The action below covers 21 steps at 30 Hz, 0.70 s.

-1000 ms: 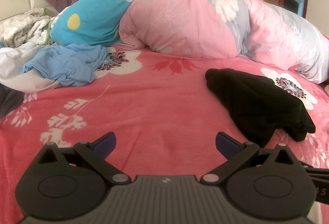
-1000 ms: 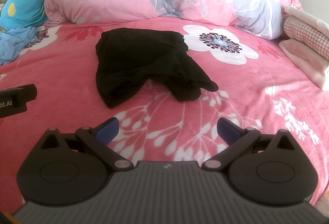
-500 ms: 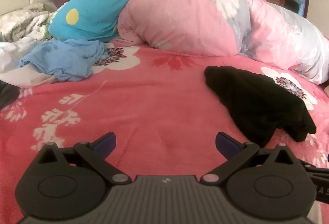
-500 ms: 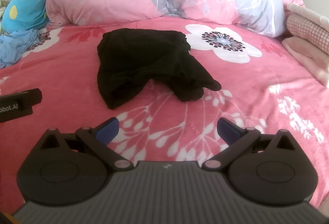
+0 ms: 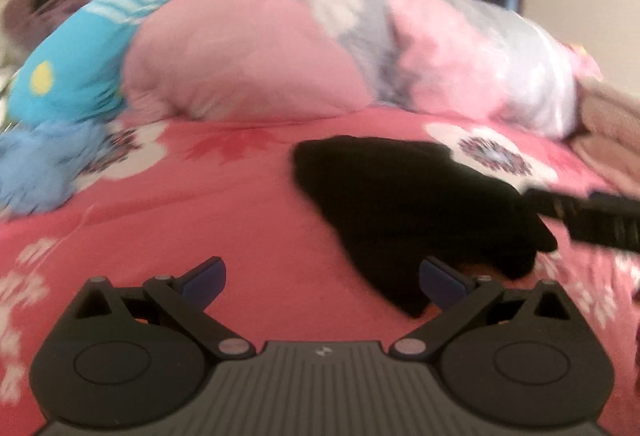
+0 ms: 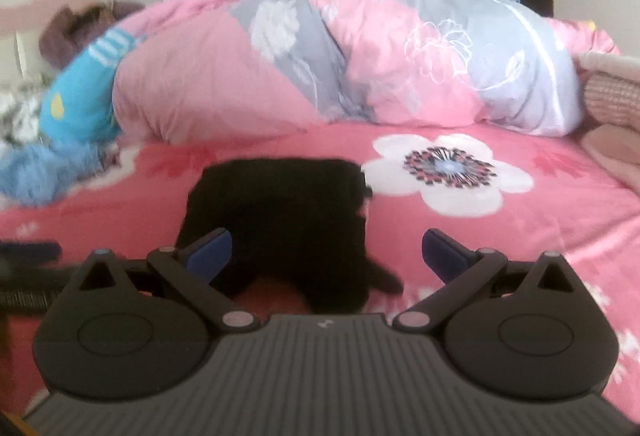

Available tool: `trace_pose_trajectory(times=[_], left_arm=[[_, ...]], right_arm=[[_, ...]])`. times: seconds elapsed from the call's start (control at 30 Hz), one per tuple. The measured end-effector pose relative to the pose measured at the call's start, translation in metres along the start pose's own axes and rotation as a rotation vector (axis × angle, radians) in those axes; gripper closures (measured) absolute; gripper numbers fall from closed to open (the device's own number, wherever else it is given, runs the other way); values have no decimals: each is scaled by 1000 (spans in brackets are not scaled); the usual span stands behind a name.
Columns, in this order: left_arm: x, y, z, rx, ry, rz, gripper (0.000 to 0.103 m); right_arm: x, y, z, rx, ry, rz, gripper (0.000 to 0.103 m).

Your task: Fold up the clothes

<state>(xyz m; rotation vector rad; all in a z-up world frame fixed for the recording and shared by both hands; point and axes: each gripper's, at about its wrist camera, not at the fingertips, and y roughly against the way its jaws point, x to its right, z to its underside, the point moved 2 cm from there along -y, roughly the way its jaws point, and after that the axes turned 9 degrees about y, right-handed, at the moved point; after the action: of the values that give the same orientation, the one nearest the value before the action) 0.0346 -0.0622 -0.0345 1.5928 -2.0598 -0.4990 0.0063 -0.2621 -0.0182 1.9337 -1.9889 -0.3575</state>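
Although the pictures are blurred, the black garment (image 6: 276,220) shows clearly: it lies bunched on the pink bed cover (image 5: 240,220), with a narrow part trailing toward the near edge. The right claw (image 6: 326,252) hangs just over its near edge, fingers wide apart and holding nothing. The left claw (image 5: 322,278) is also spread and empty, with the garment's near tip close to its right finger. A blue garment (image 5: 36,172) lies well apart at the left, beside the heaped quilt (image 6: 320,68). I judge the risk is this: in such a crumpled dark heap, a claw may pinch several layers together, so the cloth would lift as a lump.
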Motion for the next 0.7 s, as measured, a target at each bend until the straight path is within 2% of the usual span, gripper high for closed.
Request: trace_pose_trajectory(times=[0.13,0.23,0.4,0.47,0.53,0.6,0.63,0.7], left_arm=[[18,-24,1,-39,-61,16,0],[28,-39,3,-72,-88,27,7],[35,-53,3,-115,-84,56,33],[36,-52,3,-118,-87,62,39],[37,-49,2,-119,-96,64,47],[38,-47,1,-119,-105,66,58],[38,-45,0,-120,-109,67,62],[39,-43,-1,-120,-118,69,74]], right_arm=[[20,-26,-14,-17,-1,-44,1],[24,-48,-17,-67,-10,-89,1],[29,-84,-17,-143,-48,-189,2],[30,-96,-17,-170,-63,-226,4],[28,-100,-15,-185,-76,-259,10],[28,-101,-13,-199,-96,-294,30],[28,-101,-13,-204,-102,-306,34],[27,-99,-12,-212,-113,-326,49]])
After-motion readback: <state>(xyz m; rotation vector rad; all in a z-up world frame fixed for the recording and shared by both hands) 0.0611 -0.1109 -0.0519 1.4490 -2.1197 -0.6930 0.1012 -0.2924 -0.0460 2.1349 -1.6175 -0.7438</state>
